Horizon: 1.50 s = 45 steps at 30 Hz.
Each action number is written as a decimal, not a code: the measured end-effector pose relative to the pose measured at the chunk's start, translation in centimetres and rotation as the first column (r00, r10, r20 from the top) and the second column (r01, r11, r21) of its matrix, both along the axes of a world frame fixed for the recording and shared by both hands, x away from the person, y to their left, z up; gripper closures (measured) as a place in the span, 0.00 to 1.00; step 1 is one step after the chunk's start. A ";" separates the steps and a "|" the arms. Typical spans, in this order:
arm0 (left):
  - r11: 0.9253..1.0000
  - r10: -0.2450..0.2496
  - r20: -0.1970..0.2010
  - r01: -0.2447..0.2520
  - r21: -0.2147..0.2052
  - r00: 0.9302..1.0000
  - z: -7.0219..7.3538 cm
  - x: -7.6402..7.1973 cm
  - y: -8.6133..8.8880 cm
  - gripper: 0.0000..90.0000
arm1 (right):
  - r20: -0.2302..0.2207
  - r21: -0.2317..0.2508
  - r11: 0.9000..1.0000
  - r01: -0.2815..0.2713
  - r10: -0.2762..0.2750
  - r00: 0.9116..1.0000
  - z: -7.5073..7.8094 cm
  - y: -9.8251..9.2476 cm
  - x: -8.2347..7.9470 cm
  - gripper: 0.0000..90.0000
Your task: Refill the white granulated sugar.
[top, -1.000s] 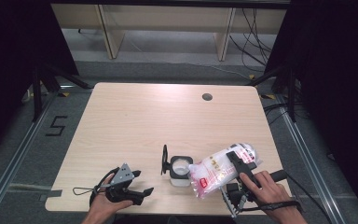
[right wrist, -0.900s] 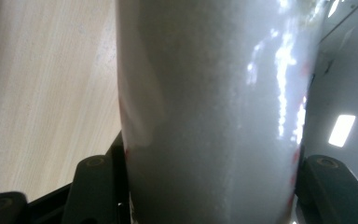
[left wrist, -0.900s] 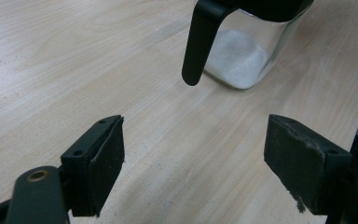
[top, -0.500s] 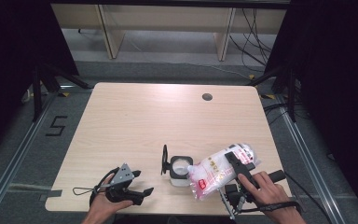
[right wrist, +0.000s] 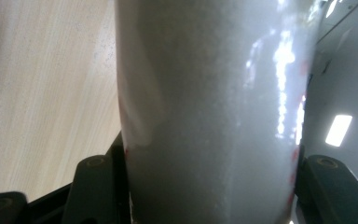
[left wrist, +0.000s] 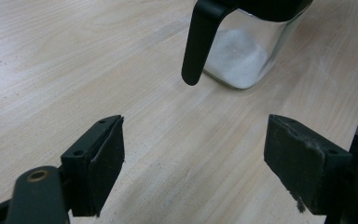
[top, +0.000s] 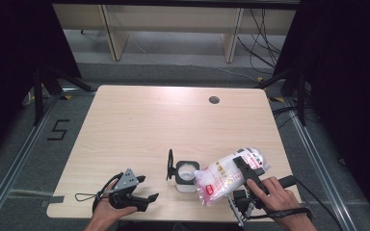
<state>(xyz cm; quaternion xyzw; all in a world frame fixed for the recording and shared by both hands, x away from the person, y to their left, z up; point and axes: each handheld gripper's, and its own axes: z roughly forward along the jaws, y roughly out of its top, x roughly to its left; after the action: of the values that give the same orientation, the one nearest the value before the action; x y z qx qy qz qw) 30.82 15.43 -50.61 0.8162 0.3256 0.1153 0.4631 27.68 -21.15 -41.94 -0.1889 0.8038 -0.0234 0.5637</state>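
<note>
While the right gripper (top: pixel 241 169) clamps a clear plastic bag (top: pixel 224 175) of white grains — tilted, its lower end over the open glass jar (top: pixel 186 176) — the left gripper (top: pixel 144 198) rests near the table's front edge, jaws wide apart and holding nothing. The jar already holds some white grains. Pale wooden table (top: pixel 139 120); dark curtains flank a grey floor.

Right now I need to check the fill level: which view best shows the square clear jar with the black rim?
The left gripper view: the square clear jar shows white powder low inside. The high view shows its open top.
</note>
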 end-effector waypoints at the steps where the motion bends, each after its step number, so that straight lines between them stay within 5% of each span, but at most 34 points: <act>1: 1.000 0.002 -0.004 -0.002 0.006 1.000 0.0 0.0 0.0 0.22 | -0.003 0.005 1.000 0.002 -0.002 1.000 -0.1 0.0 0.0 0.49; 7: 1.000 0.001 -0.004 -0.001 0.001 1.000 0.0 0.0 0.0 0.22 | 0.028 -0.016 0.999 -0.047 0.047 0.998 -0.1 0.2 0.3 0.49; 11: 1.000 0.001 -0.003 -0.001 0.005 1.000 0.0 0.0 0.0 0.22 | 0.007 -0.027 0.999 -0.027 0.027 1.000 0.1 0.1 0.1 0.49; 12: 1.000 0.002 -0.006 -0.002 0.005 1.000 0.1 0.0 0.0 0.22 | 0.019 0.007 1.000 -0.026 0.026 0.999 -0.2 0.0 0.2 0.49; 14: 1.000 0.001 -0.002 -0.001 -0.005 1.000 0.0 0.0 0.0 0.22 | 0.014 -0.033 0.999 -0.031 0.031 0.999 0.1 0.2 0.1 0.49; 16: 1.000 0.002 -0.006 -0.002 -0.001 1.000 0.0 0.0 0.0 0.22 | 0.011 -0.001 1.000 -0.019 0.019 1.000 0.0 0.2 0.0 0.49; 19: 1.000 0.000 -0.008 0.000 -0.001 1.000 0.0 -0.1 0.0 0.22 | 0.021 -0.035 0.999 -0.032 0.032 0.999 0.0 0.2 0.1 0.49; 25: 1.000 0.000 -0.008 0.000 -0.003 1.000 0.0 0.0 0.0 0.22 | -0.002 0.006 1.000 0.007 -0.007 1.000 -0.5 0.2 0.0 0.49; 28: 1.000 0.005 -0.017 -0.005 -0.008 1.000 0.0 -0.1 -0.1 0.22 | -0.009 -0.040 0.999 -0.006 0.006 1.000 -0.3 0.3 0.1 0.49; 35: 1.000 -0.003 -0.013 0.003 -0.002 1.000 0.0 -0.1 -0.1 0.22 | 0.011 -0.044 0.999 -0.022 0.022 1.000 -0.1 0.3 0.1 0.49; 37: 1.000 0.010 -0.016 -0.010 -0.001 1.000 0.0 -0.1 -0.1 0.22 | 0.002 0.047 0.997 0.057 -0.057 0.998 -0.7 0.0 -0.3 0.49; 38: 1.000 0.005 -0.013 -0.005 -0.001 1.000 0.0 0.0 -0.1 0.22 | 0.013 -0.031 0.999 -0.007 0.008 1.000 -0.2 0.3 0.0 0.49; 39: 1.000 0.005 -0.014 -0.005 -0.008 1.000 0.0 -0.1 -0.2 0.22 | 0.030 -0.044 0.998 -0.048 0.049 0.998 -0.1 0.3 0.2 0.49; 41: 1.000 0.002 -0.014 -0.002 0.004 1.000 0.0 0.0 -0.1 0.22 | 0.006 -0.030 1.000 0.006 -0.006 1.000 -0.2 0.2 0.0 0.49; 45: 1.000 -0.009 -0.008 0.009 0.015 1.000 0.1 0.0 0.1 0.22 | 0.014 -0.026 0.999 -0.021 0.022 1.000 -0.3 0.3 0.1 0.49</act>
<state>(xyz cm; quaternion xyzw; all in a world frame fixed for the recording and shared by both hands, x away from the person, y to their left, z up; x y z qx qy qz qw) 30.80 15.48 -50.51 0.8216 0.3228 0.1123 0.4562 27.73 -20.90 -42.21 -0.2047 0.7971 -0.0293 0.5673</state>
